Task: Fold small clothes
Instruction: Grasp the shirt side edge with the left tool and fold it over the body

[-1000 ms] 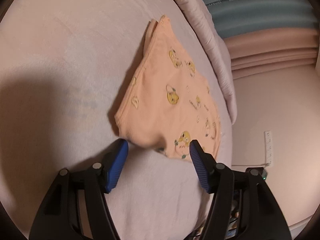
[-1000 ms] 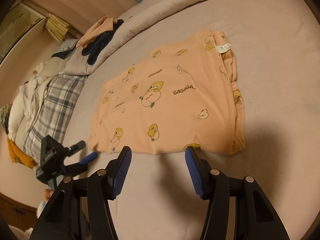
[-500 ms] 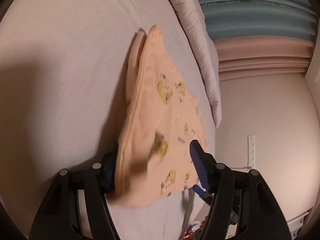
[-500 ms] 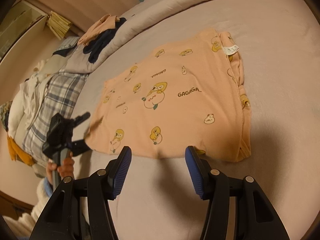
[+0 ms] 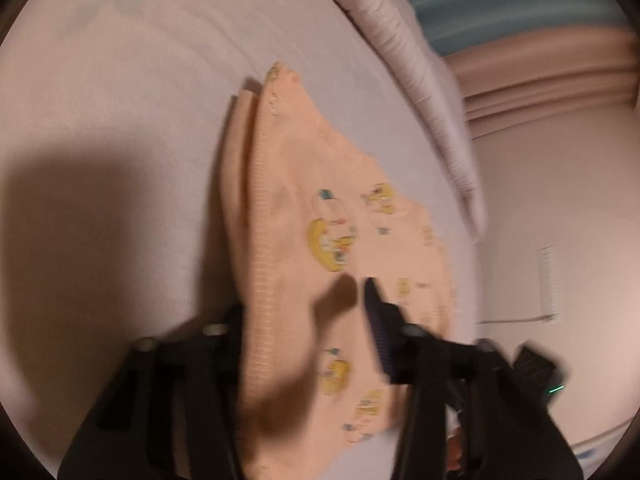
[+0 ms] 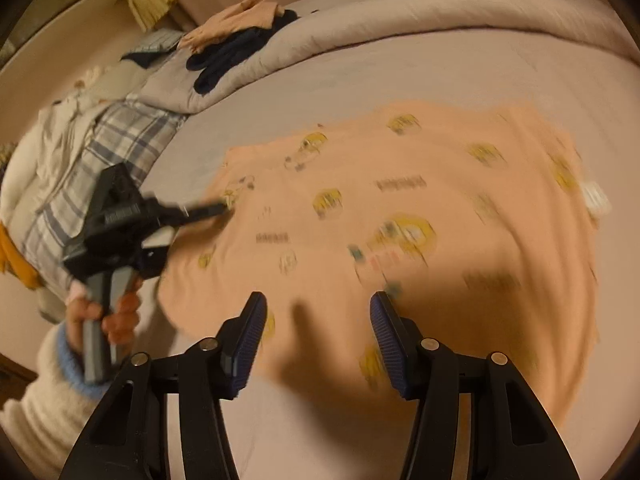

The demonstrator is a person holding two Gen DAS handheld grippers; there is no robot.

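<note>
Closing on the near end of the shirt (image 5: 296, 240), the left gripper (image 5: 308, 320) has a fold of peach cloth between its jaws; the left finger is hidden under the fabric, so I cannot tell whether the pads press yet. In this left wrist view the shirt lies on the bed (image 5: 120, 80), running away from the gripper toward the rolled duvet (image 5: 404, 52) at the far edge. The grip sits at a hem, probably so that this end can be lifted and carried over the rest. The cloth is thin, soft knit with a ribbed, stitched edge along its left side and yellow cartoon prints; it drapes and bunches over the finger rather than holding shape. The bed cover is smooth, matte and pale.

In the right wrist view the right gripper (image 6: 318, 332) hovers half wide at the shirt's near edge with nothing between its blue ridged pads (image 6: 250, 340); the shirt (image 6: 400, 208) spreads flat beyond them, mid-bed. I judge it is placed to take a second hold, matching the other hand. The left gripper (image 6: 216, 210) bites the shirt's left corner, held by a hand (image 6: 104, 316) in a fluffy white sleeve (image 6: 44, 404). Left of the shirt lie a plaid cloth (image 6: 100, 152) and dark clothes (image 6: 232, 52) on the duvet.
</note>
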